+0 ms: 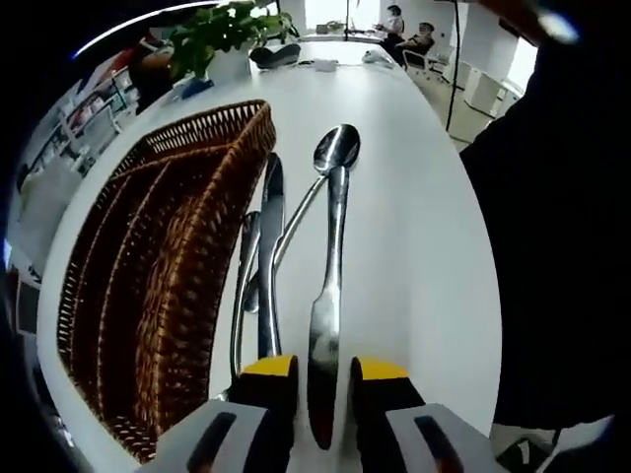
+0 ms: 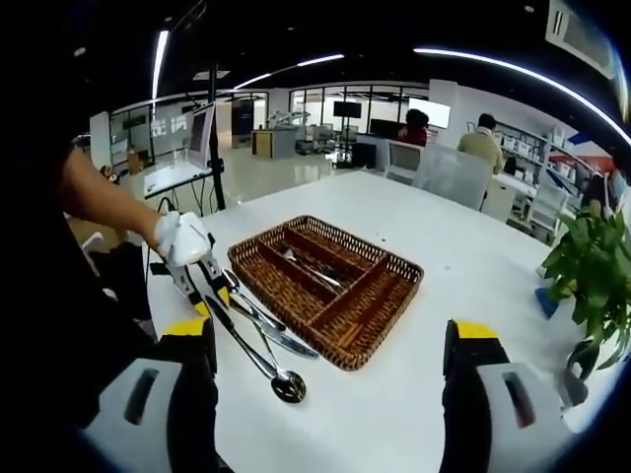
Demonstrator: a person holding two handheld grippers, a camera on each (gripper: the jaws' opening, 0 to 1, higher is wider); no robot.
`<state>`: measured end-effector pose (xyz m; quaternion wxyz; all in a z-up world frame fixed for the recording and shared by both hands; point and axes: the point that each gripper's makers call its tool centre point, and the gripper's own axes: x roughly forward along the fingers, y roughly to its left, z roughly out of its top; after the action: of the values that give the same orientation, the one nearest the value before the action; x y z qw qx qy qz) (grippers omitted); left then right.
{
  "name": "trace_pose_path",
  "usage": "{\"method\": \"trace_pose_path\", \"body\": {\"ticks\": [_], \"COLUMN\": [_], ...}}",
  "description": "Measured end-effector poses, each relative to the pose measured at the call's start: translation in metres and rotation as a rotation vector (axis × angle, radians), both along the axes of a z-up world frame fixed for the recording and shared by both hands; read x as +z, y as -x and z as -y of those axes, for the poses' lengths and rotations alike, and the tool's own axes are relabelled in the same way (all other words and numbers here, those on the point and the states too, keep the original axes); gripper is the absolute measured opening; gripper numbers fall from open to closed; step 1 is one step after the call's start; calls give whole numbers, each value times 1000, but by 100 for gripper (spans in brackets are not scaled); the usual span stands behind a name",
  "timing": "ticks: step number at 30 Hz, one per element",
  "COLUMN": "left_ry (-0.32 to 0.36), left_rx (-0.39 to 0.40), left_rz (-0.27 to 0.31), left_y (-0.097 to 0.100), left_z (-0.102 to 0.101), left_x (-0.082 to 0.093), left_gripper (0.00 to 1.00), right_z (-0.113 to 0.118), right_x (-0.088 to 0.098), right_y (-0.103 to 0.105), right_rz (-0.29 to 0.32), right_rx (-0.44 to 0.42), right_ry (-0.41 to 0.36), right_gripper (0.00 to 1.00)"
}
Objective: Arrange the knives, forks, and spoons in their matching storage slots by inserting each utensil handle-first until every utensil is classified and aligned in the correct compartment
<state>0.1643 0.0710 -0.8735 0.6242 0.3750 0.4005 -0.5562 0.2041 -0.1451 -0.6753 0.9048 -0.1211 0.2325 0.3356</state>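
Steel gleamed between the yellow-tipped jaws of the left gripper [image 1: 324,374], which were closed on a table knife [image 1: 325,325]. Its broad blade lay down between the jaws and its slim handle pointed straight ahead, away from the claw, over the white table [image 1: 414,197]. Just left of that knife lay a loose cluster of cutlery: a spoon [image 1: 330,158] with its bowl far ahead of the jaws, a 2nd knife [image 1: 269,256] and what looked like a fork [image 1: 244,286], overlapping so that their handles were hard to separate. Farther left of the claw sat the brown wicker tray [image 1: 148,286] with long compartments; its contents could not be made out in the left gripper view.

In the right gripper view, the right gripper [image 2: 330,360] hung with its jaws wide apart and nothing between them. Ahead of it stood the wicker tray [image 2: 385,296], with a few pale utensils [image 2: 306,268] in a middle slot, too small to identify. Ahead and to the left, the left gripper [image 2: 212,286] held the knife [image 2: 246,345] beside the spoon [image 2: 281,382]. A potted plant [image 2: 587,276] was cut off at the right.
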Motion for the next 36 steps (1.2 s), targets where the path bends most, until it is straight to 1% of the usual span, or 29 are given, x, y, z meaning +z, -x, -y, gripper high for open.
{"method": "trace_pose_path", "body": {"ticks": [1,2,3,4,5,6,7,9,10,12,13,17,18,19,22,23,25,26,27,28,29,30,31,33,35,36], "left_ry": [-1,2,-3,-2,7,7,5,-6,-5,-17,-23,-25,-28,-39,-47,-46,-48,-51,-52,-53,-57,-57,-57,-58,-60,-61], "left_rx": [-4,-14,-36,-27,27,34,24,36,21,8,4,8,7,-1,-11,-8,-15,-17,-20,-20,-24,-26,-30,-35,-41,-42], "left_rz": [8,11,50,45,27,20,23,-3,-9,-6,4,12,16,25,32,26,34,35,36,37,40,41,47,49,51,51], "left_y": [0,4,1,1,-1,-3,-3,-3,-2,-2,-4,-8,-8,-9,-11,-9,-9,-9,-9,-9,-9,-9,-9,-10,-10,-10], "left_z": [1,3,2,1,1,0,0,-1,-1,-4,-5,-7,-7,-8,-9,-9,-9,-9,-9,-9,-8,-8,-8,-7,-7,-7], "left_x": [0,-2,0,0,0,0,0,-1,0,-1,1,11,13,15,17,20,22,22,23,23,24,25,26,26,26,27], "left_gripper": [11,11,10,10,10,9,9,9,9,9,9,9,9,9,9,9,9,9,9,9,9,9,9,9,9,9], "right_z": [0,0,-1,-1,-1,-2,-2,-3,-3,-4,-5,-14,-20,-28,-46,-54,-64,-72,-79,-80,-88,-89,-92,-96,-105,-106], "right_x": [0,-1,-3,-3,-3,-3,-3,-3,-4,-4,-5,-11,-17,-26,-43,-49,-58,-67,-72,-74,-94,-99,-117,-130,-137,-143], "right_y": [0,0,1,1,1,1,1,1,1,1,1,4,6,12,19,20,22,26,27,27,29,29,29,32,29,28], "right_rz": [-1,-2,-5,-5,-5,-6,-6,-6,-6,-6,-7,-15,-24,-43,-51,-52,-63,-77,-68,-65,-98,-103,-125,-141,-131,-146], "right_rx": [-1,-1,1,2,2,2,2,4,8,15,18,46,64,102,173,198,226,274,306,315,359,365,400,443,469,477], "right_ry": [-1,-1,2,6,6,4,0,1,5,7,7,-5,-5,16,33,21,17,26,26,29,53,62,103,137,120,120], "right_gripper": [97,97,97,97,97,96,97,96,96,96,96,93,92,92,91,89,84,82,80,78,74,71,69,64,60,58]}}
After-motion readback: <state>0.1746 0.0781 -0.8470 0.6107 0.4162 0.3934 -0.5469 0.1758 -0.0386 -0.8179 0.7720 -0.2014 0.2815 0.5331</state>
